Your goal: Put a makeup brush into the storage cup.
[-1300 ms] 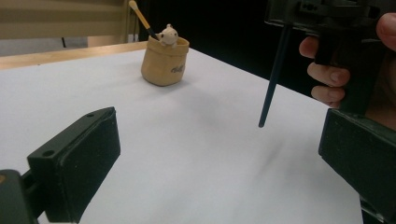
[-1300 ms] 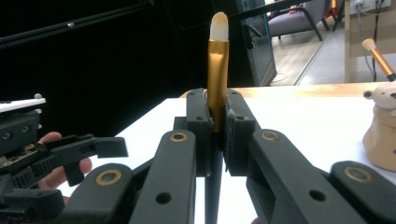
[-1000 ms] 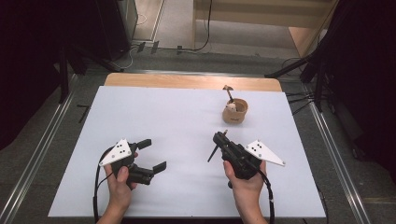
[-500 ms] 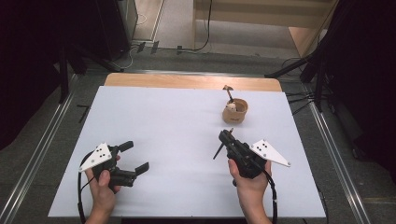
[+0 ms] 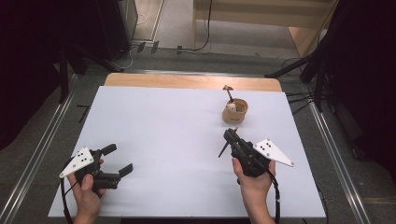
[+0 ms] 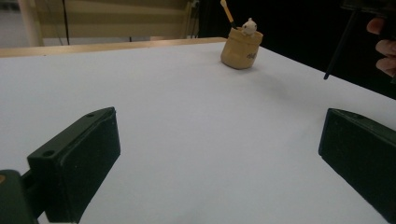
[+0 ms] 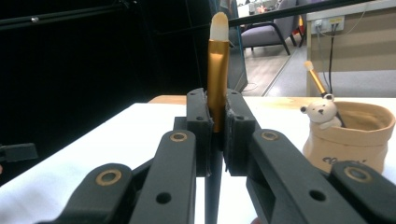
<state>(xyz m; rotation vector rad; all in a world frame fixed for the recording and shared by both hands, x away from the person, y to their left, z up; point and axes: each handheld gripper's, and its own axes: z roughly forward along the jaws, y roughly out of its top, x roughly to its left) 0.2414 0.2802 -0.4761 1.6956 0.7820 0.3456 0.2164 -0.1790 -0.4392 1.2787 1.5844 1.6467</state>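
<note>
Nearest you, your left gripper (image 5: pixel 116 159) sits low over the white table (image 5: pixel 163 130) at the near left corner, jaws spread wide with nothing between them; the left gripper view looks out between those black jaws across bare white surface. Over on the right and a little farther in, your right gripper (image 5: pixel 229 136) has its jaws pinched tight on a slim makeup brush with a gold ferrule and a dark handle (image 7: pixel 217 84). In the right gripper view the brush stands upright between the jaws, pale tip up, gold ferrule right in the grip, dark handle hanging below. From the high view that handle slants down towards the table. Just beyond your right gripper, at the far right of the table, stands the small tan ceramic pot with a white bear figure on its rim (image 5: pixel 234 111). It's upright, with a second gold-handled brush (image 7: pixel 316 81) leaning in it. Brush and pot are near each other, not touching.
</note>
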